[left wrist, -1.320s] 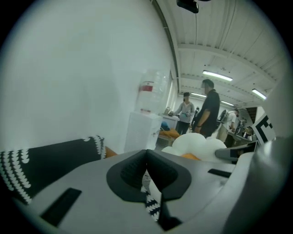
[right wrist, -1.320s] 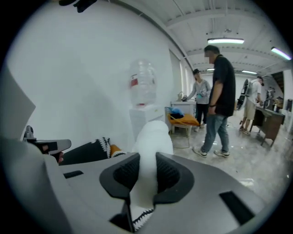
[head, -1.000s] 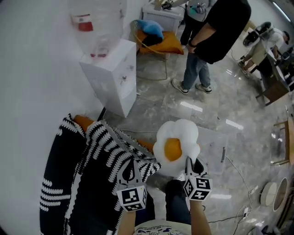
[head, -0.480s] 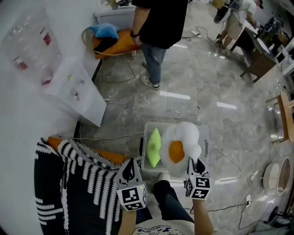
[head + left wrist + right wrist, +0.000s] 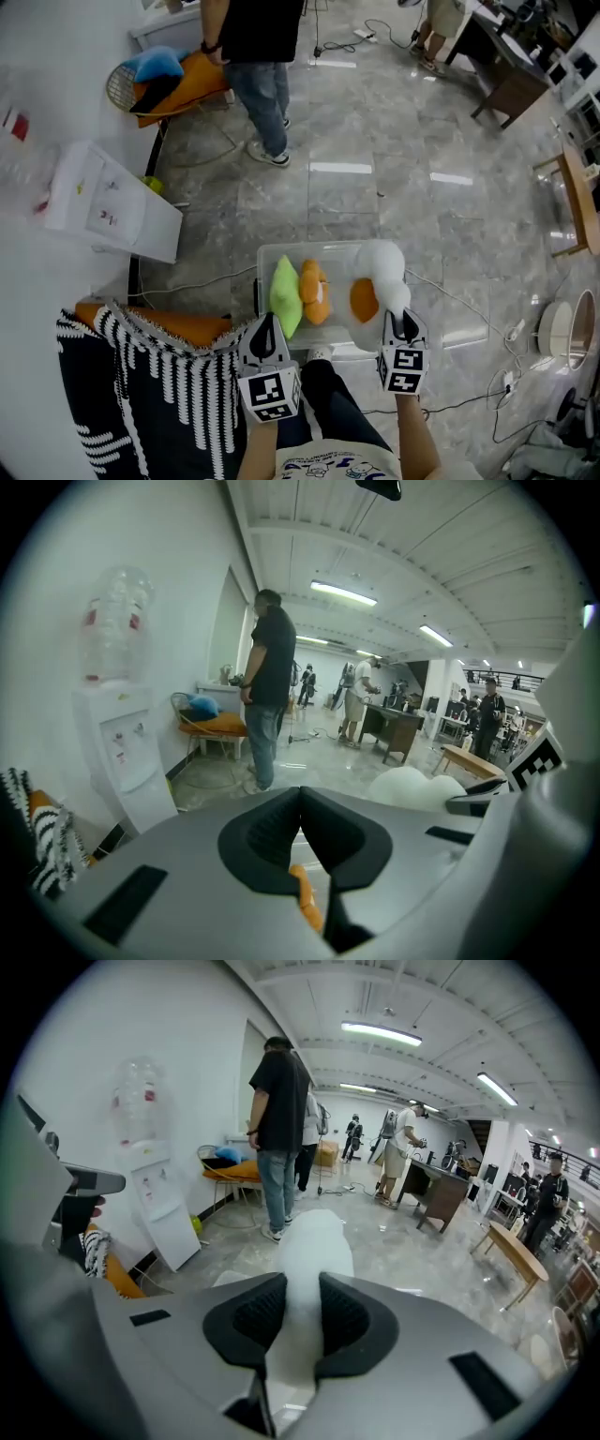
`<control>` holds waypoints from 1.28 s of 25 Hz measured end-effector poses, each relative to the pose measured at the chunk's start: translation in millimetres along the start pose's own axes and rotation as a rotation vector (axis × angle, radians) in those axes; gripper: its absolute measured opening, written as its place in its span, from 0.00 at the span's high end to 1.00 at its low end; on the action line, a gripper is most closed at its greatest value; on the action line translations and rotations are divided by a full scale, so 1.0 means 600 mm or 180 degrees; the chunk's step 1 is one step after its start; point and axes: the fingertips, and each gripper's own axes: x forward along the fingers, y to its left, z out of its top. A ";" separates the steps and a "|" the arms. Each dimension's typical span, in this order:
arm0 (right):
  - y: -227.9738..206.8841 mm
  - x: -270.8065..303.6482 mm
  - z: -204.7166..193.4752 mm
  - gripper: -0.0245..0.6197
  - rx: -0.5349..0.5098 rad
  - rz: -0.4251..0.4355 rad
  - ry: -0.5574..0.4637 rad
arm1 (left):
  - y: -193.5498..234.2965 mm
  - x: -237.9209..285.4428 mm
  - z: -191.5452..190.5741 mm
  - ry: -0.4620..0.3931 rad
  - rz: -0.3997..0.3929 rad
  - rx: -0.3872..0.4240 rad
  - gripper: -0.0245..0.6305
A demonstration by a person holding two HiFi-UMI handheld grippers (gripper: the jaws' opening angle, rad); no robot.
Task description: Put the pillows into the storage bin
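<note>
The green pillow (image 5: 285, 292) and orange pillow (image 5: 315, 292) already lie in the bin (image 5: 281, 249), toward 9 o'clock. Your right gripper (image 5: 401, 325) clamps the egg pillow (image 5: 375, 279) above its 3 o'clock side, not yet released. Your left gripper (image 5: 267, 330) is closed and empty.

White fried-egg pillow (image 5: 370, 292), orange yolk, pinched at its edge in right gripper (image 5: 401, 327), over clear storage bin (image 5: 266, 259). Bin just ahead of both grippers; green pillow (image 5: 284, 294) and orange pillow (image 5: 315, 292) inside, nearer left gripper (image 5: 266, 332).
</note>
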 end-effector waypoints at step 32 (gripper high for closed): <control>-0.028 0.563 -0.509 0.79 -0.0492 -0.0506 0.1484 | -0.021 0.405 -0.397 0.0907 -0.0665 0.0267 0.94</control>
